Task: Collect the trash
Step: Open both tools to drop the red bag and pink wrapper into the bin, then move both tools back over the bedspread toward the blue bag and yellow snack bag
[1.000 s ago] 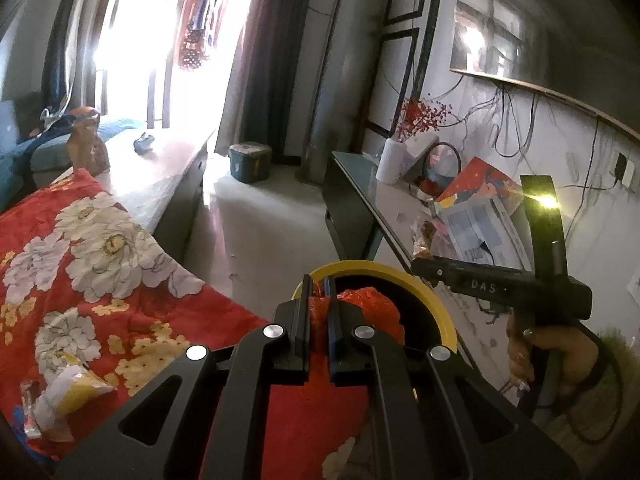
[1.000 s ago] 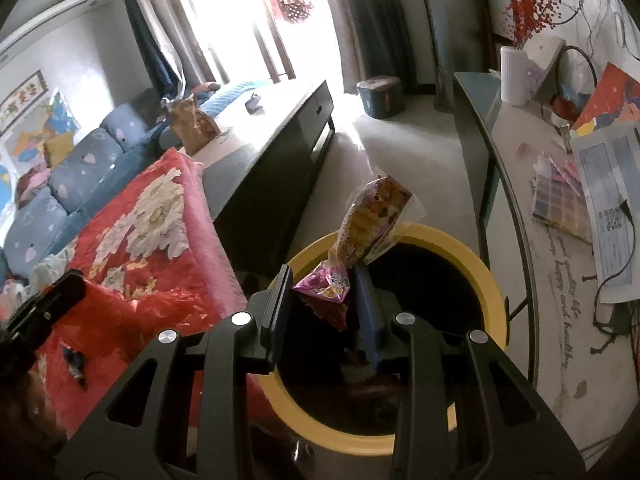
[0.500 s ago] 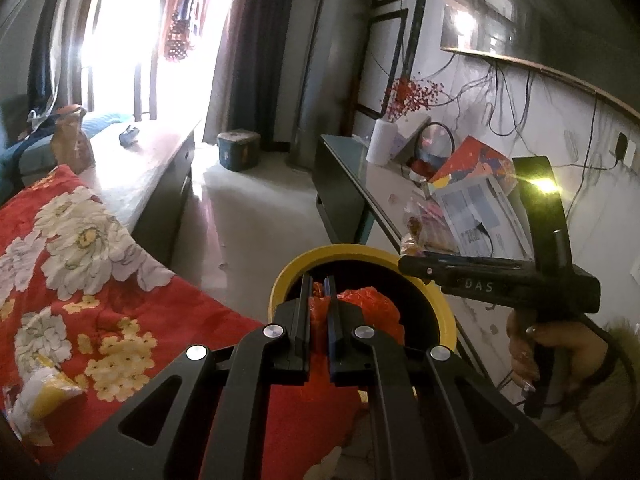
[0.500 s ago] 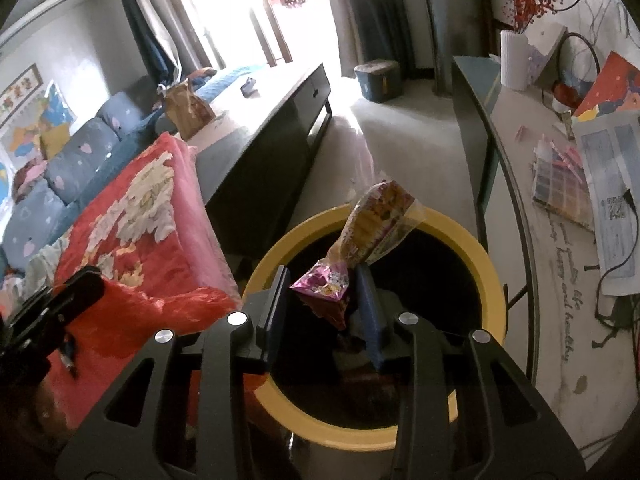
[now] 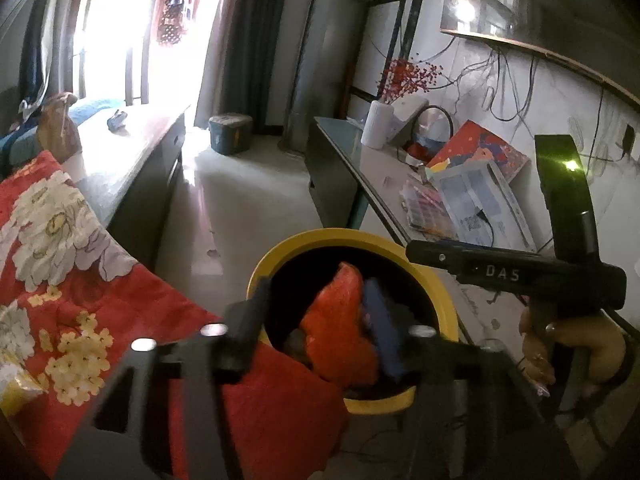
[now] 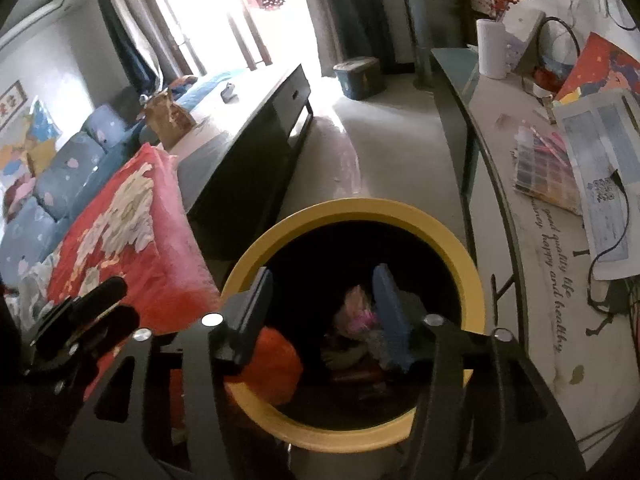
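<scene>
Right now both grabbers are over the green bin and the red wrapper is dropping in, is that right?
Almost. The bin has a yellow rim, not green, as the right wrist view shows. The rest holds: the left gripper and the right gripper are over it, jaws just opened, and the red wrapper is loose between the left fingers above the opening.

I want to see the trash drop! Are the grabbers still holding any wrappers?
No. Both have just opened: the left hand-held gripper has let go of the red wrapper, and the right hand-held gripper has dropped the pink wrapper into the yellow bin.
</scene>
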A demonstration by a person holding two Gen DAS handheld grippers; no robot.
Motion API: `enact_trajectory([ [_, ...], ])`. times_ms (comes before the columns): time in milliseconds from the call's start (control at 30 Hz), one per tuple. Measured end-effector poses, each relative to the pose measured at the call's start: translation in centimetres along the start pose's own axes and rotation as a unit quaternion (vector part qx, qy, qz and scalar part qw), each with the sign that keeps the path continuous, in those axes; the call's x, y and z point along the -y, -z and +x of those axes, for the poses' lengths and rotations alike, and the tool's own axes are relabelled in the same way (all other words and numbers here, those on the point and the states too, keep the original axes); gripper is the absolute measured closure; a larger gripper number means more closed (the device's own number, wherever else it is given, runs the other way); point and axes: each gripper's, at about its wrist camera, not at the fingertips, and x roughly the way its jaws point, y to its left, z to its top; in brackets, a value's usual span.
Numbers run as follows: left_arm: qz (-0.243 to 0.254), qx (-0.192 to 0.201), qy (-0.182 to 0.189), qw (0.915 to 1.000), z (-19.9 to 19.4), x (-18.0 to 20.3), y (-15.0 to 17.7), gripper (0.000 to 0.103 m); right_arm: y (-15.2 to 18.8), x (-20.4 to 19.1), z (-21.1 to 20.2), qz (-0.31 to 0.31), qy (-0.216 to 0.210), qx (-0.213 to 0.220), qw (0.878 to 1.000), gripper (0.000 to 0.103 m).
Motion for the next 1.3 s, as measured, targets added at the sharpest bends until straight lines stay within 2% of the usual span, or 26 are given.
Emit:
enact_trajectory([
  [133, -0.009, 0.002, -0.01, 0.9999, -0.4, -0.6, 0.3, 0.028, 0.0, 0.2, 0.0, 0.008, 0.003, 0.005, 1.0, 0.043],
  [300, -0.024, 0.01, -0.026, 0.9993, -1.6, -1.6, 0.5, 0.017, 0.0, -0.1, -0.7, 0.009, 0.009, 0.024, 1.0, 0.029],
  [400, -0.028, 0.02, -0.047, 0.9983, -2.6, -2.0, 0.6, 0.01, -0.2, -0.3, -1.1, 0.008, 0.01, 0.035, 0.999, 0.028],
  [1167, -0.064, 0.088, -0.119, 0.9869, -11.1, -6.1, 1.0, 0.009, 0.2, -4.8, -3.0, -0.039, -0.016, 0.058, 0.997, 0.027],
  [1300, -0.073, 0.097, -0.127, 0.9845, -12.2, -6.6, 1.3, 0.009, 0.5, -6.1, -3.2, -0.053, -0.019, 0.061, 0.996, 0.022],
])
